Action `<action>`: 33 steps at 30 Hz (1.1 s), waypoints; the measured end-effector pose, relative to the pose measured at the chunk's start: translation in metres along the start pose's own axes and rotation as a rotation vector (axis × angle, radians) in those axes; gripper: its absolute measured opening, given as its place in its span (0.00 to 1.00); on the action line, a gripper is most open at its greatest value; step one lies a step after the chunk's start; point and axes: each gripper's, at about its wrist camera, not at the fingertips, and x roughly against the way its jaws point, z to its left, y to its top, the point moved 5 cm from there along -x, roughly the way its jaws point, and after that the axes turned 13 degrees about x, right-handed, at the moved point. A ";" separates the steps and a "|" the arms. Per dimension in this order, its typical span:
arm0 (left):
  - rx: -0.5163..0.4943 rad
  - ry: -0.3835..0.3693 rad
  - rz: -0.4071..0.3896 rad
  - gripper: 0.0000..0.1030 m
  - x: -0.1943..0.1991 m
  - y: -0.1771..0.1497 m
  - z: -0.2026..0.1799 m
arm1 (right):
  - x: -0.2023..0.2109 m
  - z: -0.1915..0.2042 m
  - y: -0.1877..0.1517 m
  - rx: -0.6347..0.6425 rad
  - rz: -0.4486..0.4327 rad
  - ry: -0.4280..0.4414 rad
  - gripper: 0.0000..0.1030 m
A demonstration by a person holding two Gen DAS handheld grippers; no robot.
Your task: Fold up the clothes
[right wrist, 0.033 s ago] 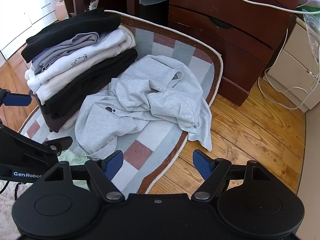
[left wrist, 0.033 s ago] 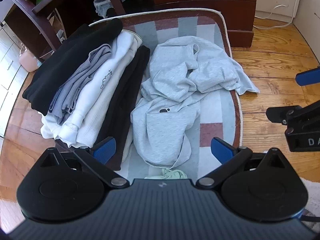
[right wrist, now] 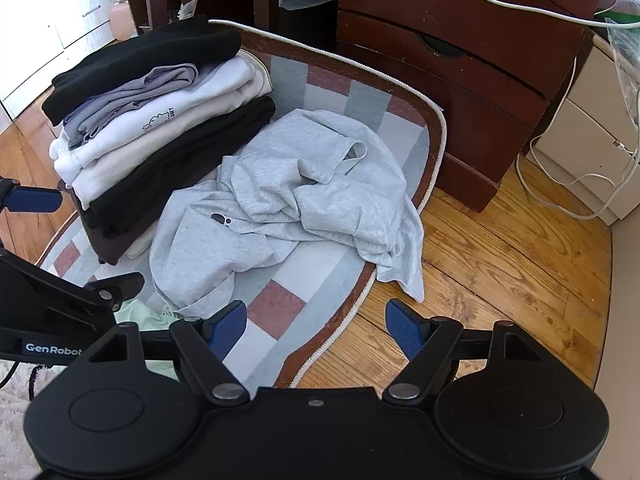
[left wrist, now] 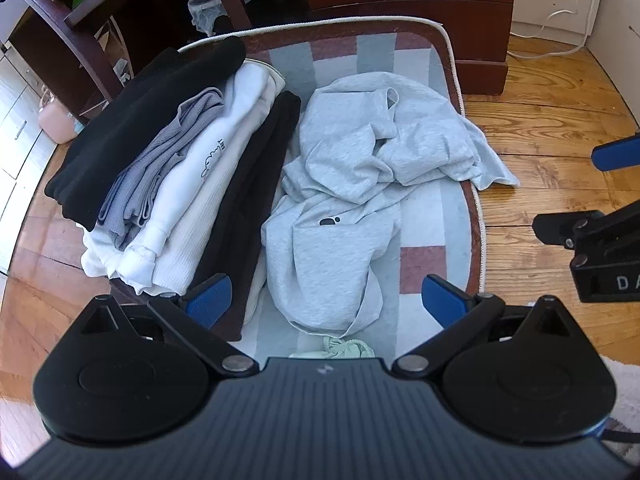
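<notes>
rug (left wrist: 420, 236) and crumpled grey garment (left wrist: 360, 184) unchanged; both jaws wide.

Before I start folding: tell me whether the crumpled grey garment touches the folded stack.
Touching. In the right wrist view the grey garment's left edge lies against the folded stack's black bottom layers, no rug showing between.

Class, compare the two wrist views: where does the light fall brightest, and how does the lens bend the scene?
Left wrist view: daylight glares on the white drawers at the left edge, and the rug's corded edge bows outward. Right wrist view: the wooden floor shines warmly, the white cabinet is overexposed, and the frame corners go dark.
</notes>
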 end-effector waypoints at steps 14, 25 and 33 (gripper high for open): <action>0.014 -0.003 0.018 1.00 -0.005 -0.001 0.000 | -0.008 -0.002 0.001 0.013 0.001 -0.006 0.78; 0.022 0.000 0.027 1.00 -0.004 -0.001 0.002 | -0.012 -0.001 0.000 -0.007 -0.003 -0.004 0.78; 0.029 0.006 0.036 1.00 -0.006 -0.001 0.005 | -0.016 -0.001 0.003 0.000 0.003 0.000 0.78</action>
